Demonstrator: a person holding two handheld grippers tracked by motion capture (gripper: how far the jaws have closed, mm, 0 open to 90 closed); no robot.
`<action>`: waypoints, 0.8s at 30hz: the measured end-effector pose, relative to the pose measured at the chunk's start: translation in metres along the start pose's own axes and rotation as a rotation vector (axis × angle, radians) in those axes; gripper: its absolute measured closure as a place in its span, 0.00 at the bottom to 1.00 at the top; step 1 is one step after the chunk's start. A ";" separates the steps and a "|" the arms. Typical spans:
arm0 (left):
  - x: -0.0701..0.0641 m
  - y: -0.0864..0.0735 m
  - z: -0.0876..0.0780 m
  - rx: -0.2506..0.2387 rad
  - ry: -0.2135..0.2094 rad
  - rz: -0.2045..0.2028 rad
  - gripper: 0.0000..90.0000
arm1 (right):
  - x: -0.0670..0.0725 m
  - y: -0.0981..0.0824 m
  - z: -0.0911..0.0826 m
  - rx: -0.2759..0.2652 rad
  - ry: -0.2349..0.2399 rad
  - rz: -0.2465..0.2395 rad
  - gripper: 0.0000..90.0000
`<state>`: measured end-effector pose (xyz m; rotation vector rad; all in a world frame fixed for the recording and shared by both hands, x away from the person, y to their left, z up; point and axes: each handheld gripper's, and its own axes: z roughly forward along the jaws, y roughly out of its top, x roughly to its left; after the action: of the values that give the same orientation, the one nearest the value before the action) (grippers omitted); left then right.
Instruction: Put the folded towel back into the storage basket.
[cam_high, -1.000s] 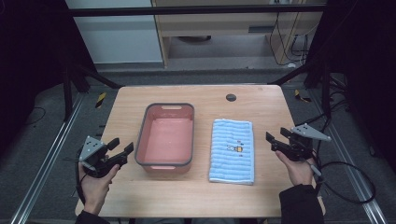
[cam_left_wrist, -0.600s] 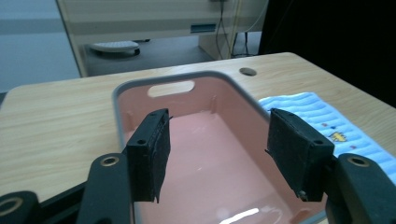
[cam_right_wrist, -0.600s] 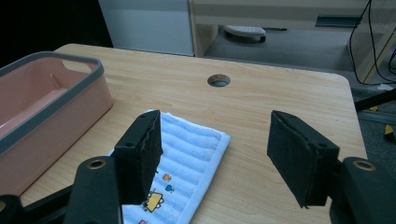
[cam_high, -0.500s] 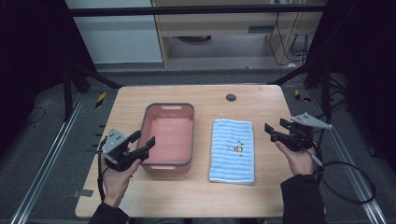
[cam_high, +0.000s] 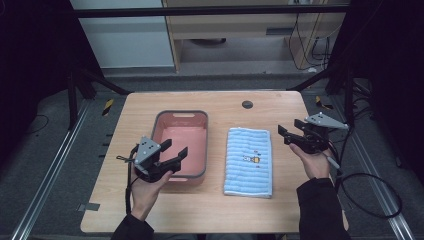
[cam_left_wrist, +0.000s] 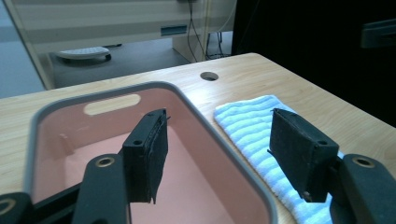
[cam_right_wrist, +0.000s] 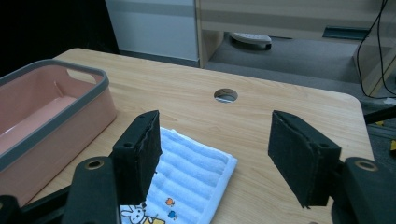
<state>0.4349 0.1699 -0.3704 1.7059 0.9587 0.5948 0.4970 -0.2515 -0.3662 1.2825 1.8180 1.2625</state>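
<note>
A pink bin with a grey rim (cam_high: 180, 116) stands empty at the table's middle left. To its right lies a folded light-blue striped towel (cam_high: 248, 161) with a small printed picture. My left gripper (cam_high: 176, 157) is open and hovers over the bin's near right corner; in the left gripper view its jaws straddle the bin's rim (cam_left_wrist: 219, 135), with the towel (cam_left_wrist: 252, 126) beyond. My right gripper (cam_high: 288, 134) is open just right of the towel's far end, and in the right gripper view it looks over the towel's far corner (cam_right_wrist: 196, 172) toward the bin (cam_right_wrist: 51, 116).
The wooden table (cam_high: 230, 102) has a round cable hole (cam_high: 247, 104) near its far edge. Beyond the far edge are the floor and a wooden cabinet (cam_high: 250, 25). A cable (cam_high: 367, 185) trails off the table's right side.
My left gripper has moved right and forward from the table's left edge to the bin's near right corner. The right gripper has crept forward and left toward the towel.
</note>
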 end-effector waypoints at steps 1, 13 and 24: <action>-0.002 0.000 0.002 0.002 -0.004 0.004 0.40 | 0.000 0.000 0.004 0.005 -0.001 -0.005 0.38; -0.032 -0.005 0.024 0.032 -0.068 0.038 0.40 | 0.006 -0.001 0.024 0.027 0.007 -0.006 0.35; -0.053 -0.014 0.039 0.064 -0.100 0.046 0.42 | 0.008 -0.003 0.036 0.050 0.013 0.001 0.35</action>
<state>0.4308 0.1069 -0.3934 1.8012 0.8781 0.5082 0.5235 -0.2315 -0.3825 1.3049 1.8685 1.2357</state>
